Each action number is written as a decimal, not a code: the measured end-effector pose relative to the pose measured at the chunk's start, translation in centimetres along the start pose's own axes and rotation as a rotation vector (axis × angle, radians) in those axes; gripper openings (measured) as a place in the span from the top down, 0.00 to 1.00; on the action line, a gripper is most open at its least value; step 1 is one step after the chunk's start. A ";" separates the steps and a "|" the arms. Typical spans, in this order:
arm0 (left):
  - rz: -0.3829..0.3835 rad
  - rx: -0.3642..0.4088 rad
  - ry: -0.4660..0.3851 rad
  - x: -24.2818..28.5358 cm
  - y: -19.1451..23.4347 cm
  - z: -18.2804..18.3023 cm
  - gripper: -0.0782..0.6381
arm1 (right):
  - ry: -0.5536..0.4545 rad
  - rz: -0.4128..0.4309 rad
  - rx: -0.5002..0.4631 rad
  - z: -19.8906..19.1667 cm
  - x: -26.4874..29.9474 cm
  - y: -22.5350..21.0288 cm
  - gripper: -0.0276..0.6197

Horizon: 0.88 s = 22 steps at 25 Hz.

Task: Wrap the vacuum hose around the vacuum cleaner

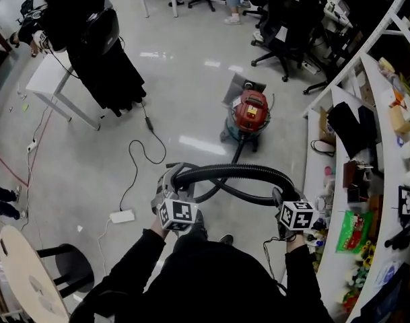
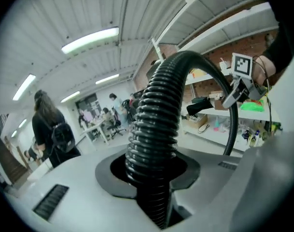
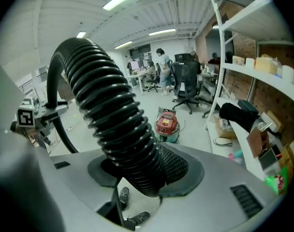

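The black hose (image 1: pixel 235 172) arches across the middle of the frame, clamped at 2 spots by the left gripper (image 1: pixel 174 182) and the right gripper (image 1: pixel 280 197). The red vacuum cleaner (image 1: pixel 250 113), upper centre, carries no loops yet, so all the wrapping remains.

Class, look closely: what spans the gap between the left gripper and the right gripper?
The black vacuum hose arches across it, clamped in both the left gripper and the right gripper; the head view shows this.

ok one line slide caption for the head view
Left gripper and right gripper hold a black vacuum hose in an arch, red vacuum cleaner ahead.
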State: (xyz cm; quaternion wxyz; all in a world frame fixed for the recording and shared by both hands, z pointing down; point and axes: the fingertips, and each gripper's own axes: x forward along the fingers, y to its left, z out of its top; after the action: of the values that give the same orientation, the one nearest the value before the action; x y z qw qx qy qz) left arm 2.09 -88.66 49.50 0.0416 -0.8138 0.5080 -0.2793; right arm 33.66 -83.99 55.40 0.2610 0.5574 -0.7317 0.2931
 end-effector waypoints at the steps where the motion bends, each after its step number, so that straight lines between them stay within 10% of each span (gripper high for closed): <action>1: -0.009 0.043 -0.043 0.5 0.7 1.8 0.71 | 0.010 0.005 0.025 -0.7 0.9 0.0 0.65; 11: -0.162 0.458 -0.284 3.9 -1.0 11.0 0.72 | 0.137 -0.047 0.258 -10.3 7.2 1.3 0.64; 15: -0.173 0.560 -0.301 5.2 -2.1 10.9 0.72 | 0.284 -0.120 0.344 -14.3 7.3 0.1 0.40; 19: -0.189 0.658 -0.286 7.0 -2.8 10.3 0.72 | 0.105 -0.204 0.018 -6.0 5.1 -1.2 0.35; 22: -0.226 0.779 -0.278 8.7 -4.2 10.4 0.72 | -0.166 -0.069 -0.424 6.8 3.7 4.4 0.35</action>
State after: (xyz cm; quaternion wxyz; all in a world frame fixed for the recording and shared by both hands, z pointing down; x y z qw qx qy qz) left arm 13.47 -96.25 45.85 0.3832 -0.8176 0.2618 -0.3407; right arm 28.10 -90.44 52.72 0.3209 0.5368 -0.7765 0.0769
